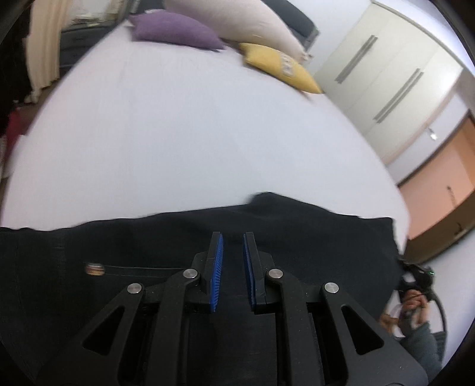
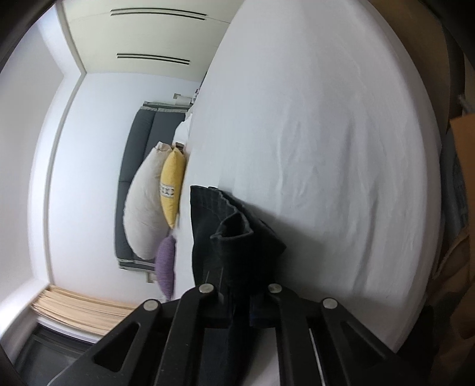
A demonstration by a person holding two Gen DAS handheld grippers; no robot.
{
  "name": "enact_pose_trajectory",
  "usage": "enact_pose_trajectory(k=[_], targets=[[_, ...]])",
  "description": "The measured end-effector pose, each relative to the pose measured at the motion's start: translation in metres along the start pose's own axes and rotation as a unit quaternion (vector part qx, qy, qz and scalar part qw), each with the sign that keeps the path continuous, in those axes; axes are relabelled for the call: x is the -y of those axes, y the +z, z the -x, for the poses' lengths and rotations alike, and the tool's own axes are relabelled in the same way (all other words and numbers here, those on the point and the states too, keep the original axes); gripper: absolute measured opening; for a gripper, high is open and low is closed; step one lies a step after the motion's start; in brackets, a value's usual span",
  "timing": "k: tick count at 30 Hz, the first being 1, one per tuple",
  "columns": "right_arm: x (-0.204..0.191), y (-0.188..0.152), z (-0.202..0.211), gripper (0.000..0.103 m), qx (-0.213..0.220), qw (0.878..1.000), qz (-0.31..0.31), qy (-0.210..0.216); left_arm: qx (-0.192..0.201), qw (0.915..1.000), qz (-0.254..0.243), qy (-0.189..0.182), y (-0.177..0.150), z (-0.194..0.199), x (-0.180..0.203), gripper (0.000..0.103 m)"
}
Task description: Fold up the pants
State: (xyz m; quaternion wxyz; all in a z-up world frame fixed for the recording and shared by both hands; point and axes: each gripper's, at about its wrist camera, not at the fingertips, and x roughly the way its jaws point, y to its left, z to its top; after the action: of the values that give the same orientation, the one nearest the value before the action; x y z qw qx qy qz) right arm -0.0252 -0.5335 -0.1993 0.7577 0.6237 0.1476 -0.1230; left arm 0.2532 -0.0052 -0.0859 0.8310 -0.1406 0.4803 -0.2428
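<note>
Black pants point(image 1: 166, 246) lie spread across the near part of a white bed point(image 1: 184, 136), with a small round button point(image 1: 94, 269) on the left. My left gripper point(image 1: 233, 237) hovers just above the pants with its blue pads point(image 1: 217, 267) a little apart, holding nothing. In the right wrist view my right gripper point(image 2: 237, 285) is shut on the pants point(image 2: 228, 237); a bunched end of the cloth sticks out past the hidden fingertips, lifted over the bed point(image 2: 326, 166).
A purple pillow point(image 1: 175, 31), a beige pillow point(image 1: 237, 20) and a yellow pillow point(image 1: 279, 66) lie at the head of the bed. White wardrobe doors point(image 1: 389, 77) stand to the right. The other hand and gripper point(image 1: 415, 288) show at the right edge.
</note>
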Motion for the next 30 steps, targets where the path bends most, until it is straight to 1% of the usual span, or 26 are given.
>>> enact_pose_trajectory(k=[2, 5, 6, 7, 8, 10, 11, 16, 19, 20, 21, 23, 24, 25, 26, 27, 29, 30], targets=[[-0.005, -0.001, -0.003, 0.007, 0.003, 1.0, 0.01, -0.012, -0.023, 0.9993, 0.002, -0.029, -0.007, -0.016, 0.014, 0.013], [-0.008, -0.003, -0.007, 0.007, 0.004, 1.0, 0.019, -0.023, -0.062, 0.9974, -0.012, -0.036, -0.023, -0.045, 0.028, 0.013], [-0.01, -0.002, -0.007, 0.007, 0.005, 0.999, 0.023, -0.028, -0.086, 0.9958, -0.017, -0.028, -0.031, -0.059, 0.029, 0.013], [-0.012, -0.002, -0.008, 0.007, 0.005, 0.999, 0.027, -0.033, -0.099, 0.9948, -0.014, -0.023, -0.037, -0.069, 0.026, 0.013], [-0.015, -0.002, -0.01, 0.007, 0.006, 0.999, 0.033, -0.039, -0.086, 0.9955, -0.001, -0.038, -0.04, -0.071, 0.02, 0.013], [-0.02, -0.003, -0.014, 0.007, 0.006, 0.998, 0.045, -0.051, -0.087, 0.9938, 0.025, -0.064, -0.039, -0.071, 0.009, 0.013], [-0.025, -0.002, -0.015, 0.007, 0.008, 0.997, 0.052, -0.057, -0.089, 0.9932, 0.029, -0.069, -0.038, -0.072, 0.007, 0.013], [-0.042, -0.008, -0.018, 0.006, 0.016, 0.994, 0.076, -0.08, -0.083, 0.9943, 0.018, -0.065, -0.042, -0.074, 0.01, 0.013], [-0.078, -0.024, -0.02, 0.006, 0.018, 0.985, 0.144, -0.097, -0.082, 0.9935, 0.027, -0.073, -0.044, -0.076, 0.006, 0.013], [-0.096, -0.033, -0.022, 0.006, 0.014, 0.979, 0.178, -0.101, -0.081, 0.9936, 0.027, -0.074, -0.045, -0.076, 0.006, 0.013], [-0.125, -0.051, -0.028, 0.006, 0.004, 0.966, 0.234, -0.105, -0.08, 0.9937, 0.026, -0.074, -0.046, -0.079, 0.009, 0.013], [-0.167, -0.091, -0.04, 0.006, -0.018, 0.936, 0.335, -0.106, -0.079, 0.9938, 0.027, -0.074, -0.047, -0.079, 0.009, 0.013], [-0.19, -0.127, -0.05, 0.006, -0.041, 0.905, 0.41, -0.107, -0.078, 0.9937, 0.028, -0.075, -0.048, -0.075, 0.002, 0.013], [-0.205, -0.162, -0.06, 0.006, -0.064, 0.87, 0.476, -0.112, -0.078, 0.9936, 0.03, -0.076, -0.049, -0.076, 0.002, 0.013], [-0.214, -0.202, -0.072, 0.006, -0.089, 0.822, 0.549, -0.124, -0.078, 0.9934, 0.033, -0.078, -0.049, -0.075, 0.002, 0.013], [-0.214, -0.247, -0.086, 0.005, -0.11, 0.759, 0.624, -0.15, -0.079, 0.9931, 0.035, -0.079, -0.048, -0.075, 0.002, 0.013], [-0.199, -0.311, -0.108, 0.005, -0.125, 0.653, 0.721, -0.192, -0.083, 0.9924, 0.044, -0.079, -0.051, -0.067, -0.006, 0.013], [-0.189, -0.331, -0.115, 0.005, -0.13, 0.623, 0.745, -0.201, -0.084, 0.9921, 0.051, -0.078, -0.053, -0.064, -0.006, 0.013]])
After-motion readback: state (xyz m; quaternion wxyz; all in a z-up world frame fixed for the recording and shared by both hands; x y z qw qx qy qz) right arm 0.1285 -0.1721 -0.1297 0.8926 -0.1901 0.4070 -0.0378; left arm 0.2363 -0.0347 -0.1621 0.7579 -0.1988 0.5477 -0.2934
